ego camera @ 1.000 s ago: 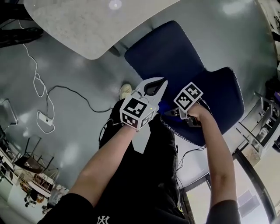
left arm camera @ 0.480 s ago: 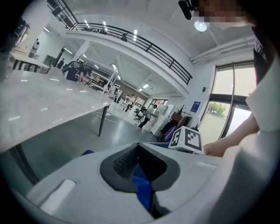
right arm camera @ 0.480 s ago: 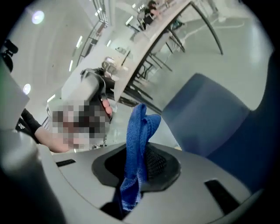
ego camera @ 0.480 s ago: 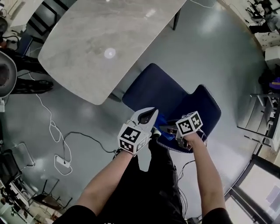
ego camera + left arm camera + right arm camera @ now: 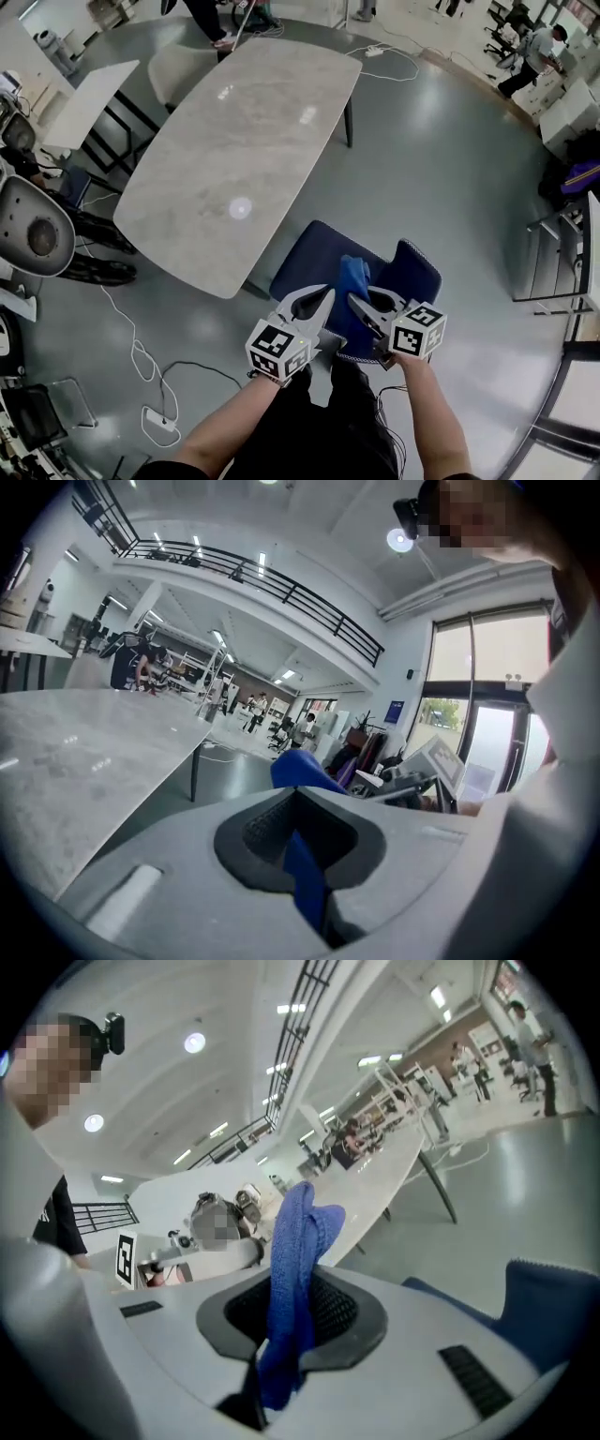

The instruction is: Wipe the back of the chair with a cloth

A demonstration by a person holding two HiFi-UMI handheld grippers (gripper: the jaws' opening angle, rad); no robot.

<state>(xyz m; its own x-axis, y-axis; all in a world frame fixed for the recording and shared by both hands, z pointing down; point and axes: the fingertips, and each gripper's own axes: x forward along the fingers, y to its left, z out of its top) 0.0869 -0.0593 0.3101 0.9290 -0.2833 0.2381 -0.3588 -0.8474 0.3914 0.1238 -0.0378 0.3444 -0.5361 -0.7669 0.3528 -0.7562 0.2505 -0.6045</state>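
Big open hall, glossy grey floor (image 5: 450, 169). Long marble-look table (image 5: 234, 150) on dark legs, with a smaller white table (image 5: 80, 103) to its left. Corded power strip (image 5: 159, 418) lying on the floor. Upper gallery with black railing (image 5: 272, 578). Round ceiling lights (image 5: 194, 1042) on. Tall windows (image 5: 469, 714), bright daylight outside.
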